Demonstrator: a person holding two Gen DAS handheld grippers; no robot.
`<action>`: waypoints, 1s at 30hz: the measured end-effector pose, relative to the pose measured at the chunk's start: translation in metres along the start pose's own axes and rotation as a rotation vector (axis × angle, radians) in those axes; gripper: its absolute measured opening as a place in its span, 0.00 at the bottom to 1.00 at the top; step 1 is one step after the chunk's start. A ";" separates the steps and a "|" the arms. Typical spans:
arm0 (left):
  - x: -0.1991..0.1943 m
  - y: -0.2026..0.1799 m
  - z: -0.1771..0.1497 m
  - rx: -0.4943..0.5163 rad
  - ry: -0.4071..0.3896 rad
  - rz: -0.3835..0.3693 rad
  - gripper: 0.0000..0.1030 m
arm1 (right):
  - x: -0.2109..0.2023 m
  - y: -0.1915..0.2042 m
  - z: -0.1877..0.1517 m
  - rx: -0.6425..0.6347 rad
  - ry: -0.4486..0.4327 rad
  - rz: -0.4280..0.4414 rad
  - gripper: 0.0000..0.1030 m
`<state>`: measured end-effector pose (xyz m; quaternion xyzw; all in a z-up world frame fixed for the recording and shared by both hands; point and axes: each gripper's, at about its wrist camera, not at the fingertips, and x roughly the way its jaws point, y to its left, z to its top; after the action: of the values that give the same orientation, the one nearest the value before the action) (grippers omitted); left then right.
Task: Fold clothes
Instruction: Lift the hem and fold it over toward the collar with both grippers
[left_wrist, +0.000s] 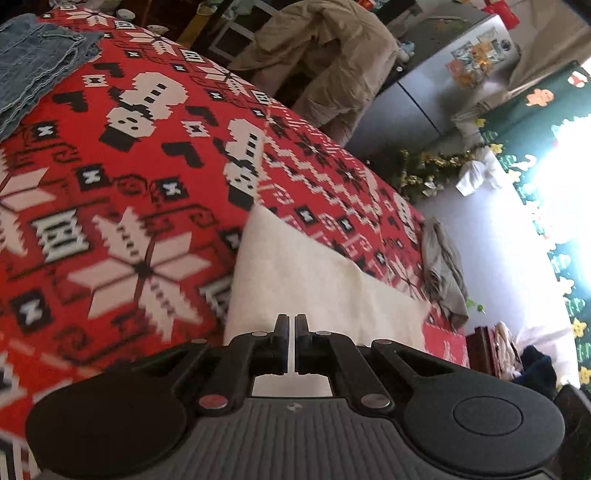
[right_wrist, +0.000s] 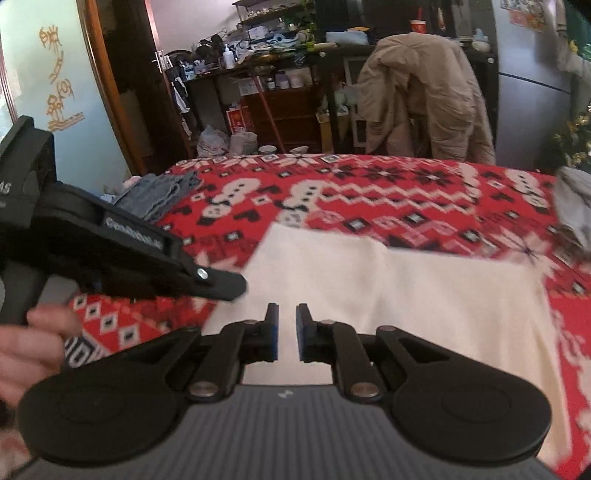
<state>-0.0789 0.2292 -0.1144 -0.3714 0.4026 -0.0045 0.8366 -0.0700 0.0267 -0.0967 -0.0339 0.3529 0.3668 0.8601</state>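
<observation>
A cream-white cloth (left_wrist: 314, 277) (right_wrist: 406, 288) lies flat on the red snowflake-patterned table cover (left_wrist: 129, 166) (right_wrist: 406, 195). My left gripper (left_wrist: 294, 321) hangs over the cloth's near left part, its fingers almost together with only a thin slit and nothing seen between them. In the right wrist view the left gripper (right_wrist: 225, 288) reaches over the cloth's left edge, held by a hand (right_wrist: 29, 343). My right gripper (right_wrist: 287, 314) sits low over the cloth's near edge, slightly open and empty.
Folded blue jeans (left_wrist: 29, 66) (right_wrist: 159, 195) rest at the table's far left corner. A crumpled grey garment (left_wrist: 443, 273) (right_wrist: 576, 210) lies at the right edge. Behind the table stand a chair draped with a tan jacket (right_wrist: 421, 92) and a fridge (left_wrist: 443, 96).
</observation>
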 end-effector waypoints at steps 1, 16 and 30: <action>0.004 0.001 0.002 -0.002 0.003 0.002 0.01 | 0.010 0.001 0.005 0.002 0.004 0.006 0.12; 0.015 -0.008 0.027 0.037 -0.027 -0.030 0.02 | 0.043 -0.037 0.028 0.002 0.001 -0.027 0.10; 0.033 -0.009 0.035 0.061 -0.021 -0.002 0.02 | 0.054 -0.070 0.037 0.041 -0.005 -0.113 0.00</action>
<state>-0.0304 0.2342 -0.1174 -0.3461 0.3932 -0.0135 0.8517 0.0235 0.0197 -0.1170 -0.0354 0.3558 0.3106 0.8808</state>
